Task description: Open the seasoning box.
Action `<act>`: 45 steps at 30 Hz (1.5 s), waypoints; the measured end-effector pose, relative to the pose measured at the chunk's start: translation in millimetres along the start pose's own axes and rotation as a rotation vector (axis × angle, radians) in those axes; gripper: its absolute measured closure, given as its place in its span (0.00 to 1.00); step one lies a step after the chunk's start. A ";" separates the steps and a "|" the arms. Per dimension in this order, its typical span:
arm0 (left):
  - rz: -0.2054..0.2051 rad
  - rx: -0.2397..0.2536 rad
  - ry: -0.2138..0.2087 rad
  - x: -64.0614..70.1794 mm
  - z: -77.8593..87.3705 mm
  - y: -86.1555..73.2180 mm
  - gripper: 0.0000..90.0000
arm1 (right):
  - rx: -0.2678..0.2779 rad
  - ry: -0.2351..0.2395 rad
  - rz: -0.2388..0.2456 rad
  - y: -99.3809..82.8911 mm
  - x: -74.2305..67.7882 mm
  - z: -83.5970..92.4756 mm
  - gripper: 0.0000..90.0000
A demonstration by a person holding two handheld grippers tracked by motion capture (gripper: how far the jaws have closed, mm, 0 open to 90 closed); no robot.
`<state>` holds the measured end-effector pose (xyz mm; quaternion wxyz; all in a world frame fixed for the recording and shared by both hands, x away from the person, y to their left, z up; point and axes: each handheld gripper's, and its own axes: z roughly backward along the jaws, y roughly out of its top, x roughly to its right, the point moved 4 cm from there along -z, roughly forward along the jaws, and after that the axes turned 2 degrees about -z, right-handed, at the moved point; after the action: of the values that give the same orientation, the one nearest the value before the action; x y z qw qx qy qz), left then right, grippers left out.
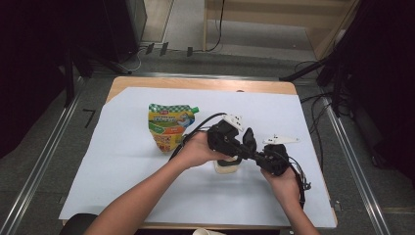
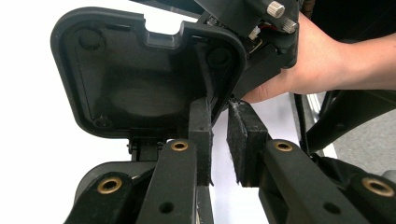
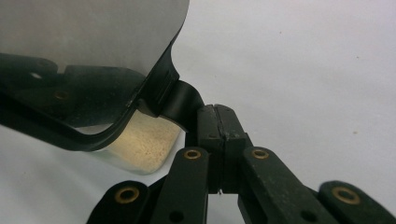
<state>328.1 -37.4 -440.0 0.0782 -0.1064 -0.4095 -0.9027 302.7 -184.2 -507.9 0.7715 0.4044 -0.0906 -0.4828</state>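
High view: container [image 1: 226, 167] of pale powder sits under both grippers — we see left gripper [image 1: 244, 144] and right gripper [image 1: 259, 155] meeting over it.
Left gripper view: 2 jaws slightly apart, flipped-up black lid [image 2: 140, 74] edge between them.
Right gripper view: jaws pressed together on lid tab [image 3: 184, 100] — container lies left.

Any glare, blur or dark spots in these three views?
High view: sharp, white table cover evenly lit, surroundings dark. Left gripper view: cover blown out white, black lid underside murky. Right gripper view: lid soft, its glossy top mirrors light; jaws crisp.
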 end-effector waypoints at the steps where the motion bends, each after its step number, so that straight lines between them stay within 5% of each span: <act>1: 0.002 0.001 0.001 -0.1 0.2 -0.4 0.89 | 0.001 0.005 0.000 0.0 0.2 0.3 1.00; 10: 0.029 0.011 0.018 -0.6 13.5 -7.3 0.82 | 0.033 0.023 0.000 -6.9 -6.2 18.8 1.00; 16: 0.035 0.022 0.024 2.1 27.9 -16.5 0.79 | 0.038 0.051 0.014 -16.6 -25.2 31.0 1.00; 20: 0.062 -0.007 0.025 4.0 34.8 -26.4 0.76 | 0.036 0.068 0.072 -22.9 -43.6 34.8 0.97; 24: 0.122 0.011 0.017 3.3 40.8 -33.7 0.64 | 0.030 0.107 0.077 -26.1 -57.1 33.2 0.94; 32: 0.121 0.025 0.051 5.6 57.6 -38.5 0.52 | 0.022 0.185 0.096 -25.9 -76.3 24.1 0.85; 45: 0.162 0.061 0.093 7.4 93.4 -54.1 0.48 | 0.001 0.275 0.174 -28.2 -106.9 4.3 0.68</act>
<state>320.6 68.1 -417.2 0.1731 -0.0947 -0.4229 -0.8844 226.1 -104.9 -498.3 0.8153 0.4575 -0.0191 -0.3544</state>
